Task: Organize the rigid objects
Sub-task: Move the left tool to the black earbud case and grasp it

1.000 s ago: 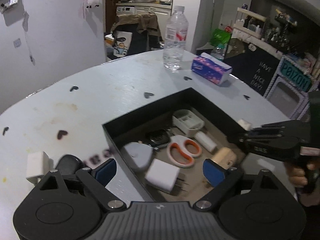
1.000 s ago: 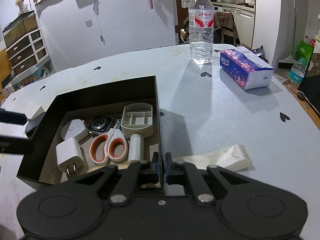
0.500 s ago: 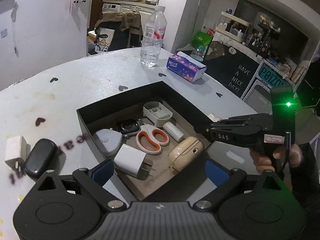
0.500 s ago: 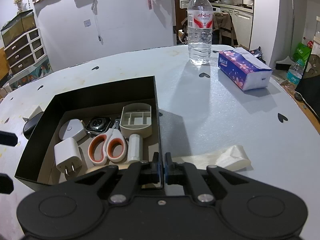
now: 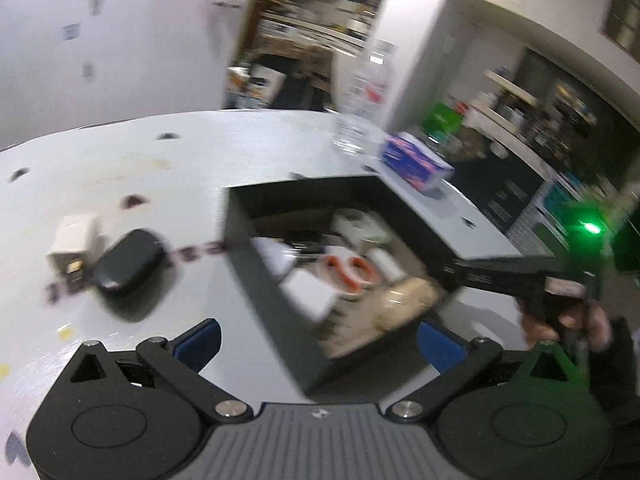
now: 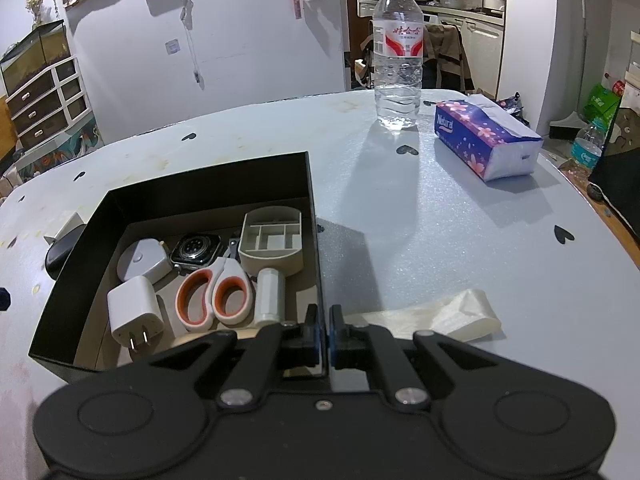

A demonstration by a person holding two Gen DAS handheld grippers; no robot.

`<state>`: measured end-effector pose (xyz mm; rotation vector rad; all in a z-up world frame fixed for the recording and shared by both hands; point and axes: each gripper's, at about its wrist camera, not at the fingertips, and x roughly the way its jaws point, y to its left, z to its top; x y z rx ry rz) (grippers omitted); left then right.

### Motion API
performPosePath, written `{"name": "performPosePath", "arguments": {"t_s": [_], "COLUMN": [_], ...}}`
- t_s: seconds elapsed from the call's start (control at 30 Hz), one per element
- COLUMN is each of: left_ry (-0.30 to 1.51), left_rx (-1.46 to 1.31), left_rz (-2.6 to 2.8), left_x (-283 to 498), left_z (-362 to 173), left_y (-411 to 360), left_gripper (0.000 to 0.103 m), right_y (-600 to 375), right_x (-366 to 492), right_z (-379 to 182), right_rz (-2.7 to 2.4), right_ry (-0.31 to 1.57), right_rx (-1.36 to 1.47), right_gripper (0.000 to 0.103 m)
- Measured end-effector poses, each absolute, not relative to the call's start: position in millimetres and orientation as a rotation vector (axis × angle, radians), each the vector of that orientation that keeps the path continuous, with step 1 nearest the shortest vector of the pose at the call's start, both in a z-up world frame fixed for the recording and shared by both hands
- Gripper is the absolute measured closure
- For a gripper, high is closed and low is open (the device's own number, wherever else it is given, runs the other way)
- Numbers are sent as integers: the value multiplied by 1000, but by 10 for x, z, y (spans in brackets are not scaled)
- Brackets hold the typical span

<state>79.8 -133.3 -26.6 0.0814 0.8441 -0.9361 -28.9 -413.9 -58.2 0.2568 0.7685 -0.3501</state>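
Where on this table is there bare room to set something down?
The widest bare patch lies between the black box, water bottle, tissue pack and crumpled tape. The box's floor is crowded; left of it sit a black case and white charger.

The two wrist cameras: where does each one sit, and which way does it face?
Left wrist: on the left gripper, jaws opening, empty; looks down over the black box towards a black case; the right gripper and a hand show.
Right wrist: on the right gripper, clamped on the box wall; faces the water bottle.
Shared: box, orange scissors, bottle, tissue pack.
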Motion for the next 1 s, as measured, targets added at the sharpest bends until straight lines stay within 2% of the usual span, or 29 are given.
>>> {"name": "performPosePath", "arguments": {"t_s": [0.23,0.4,0.63,0.7,0.77,0.97,1.0], "left_ry": [854,774,707,712,749,687,662], "left_rx": [-56,-94,-75,-59,-73,-43,-3], "left_rz": [-692,-502,-406,-425,-445,-491,-490], "left_x": [1117,1299,1542,1603,1674,1680,1677], "left_z": [-502,-673,-784,-821,-870,-864,-877], "left_y": [-870,-633,-695,-784,-860,-1095,-1149], "left_gripper": [0,0,3,16,21,25,29], "right_y": [-4143,-4145,-4137,-4136,-4129,-4127,-4127], "right_x": [-293,-292,-291,-288,-287,-272,-273], "right_z": [-579,-579,-577,-577,-578,-585,-586], "right_rz": [-348,-350,-351,-352,-353,-354,-354], "right_ry": [767,766,766,768,769,771,771], "right_rx": [259,260,259,258,256,258,258], "right_gripper": [98,98,98,98,98,98,98]}}
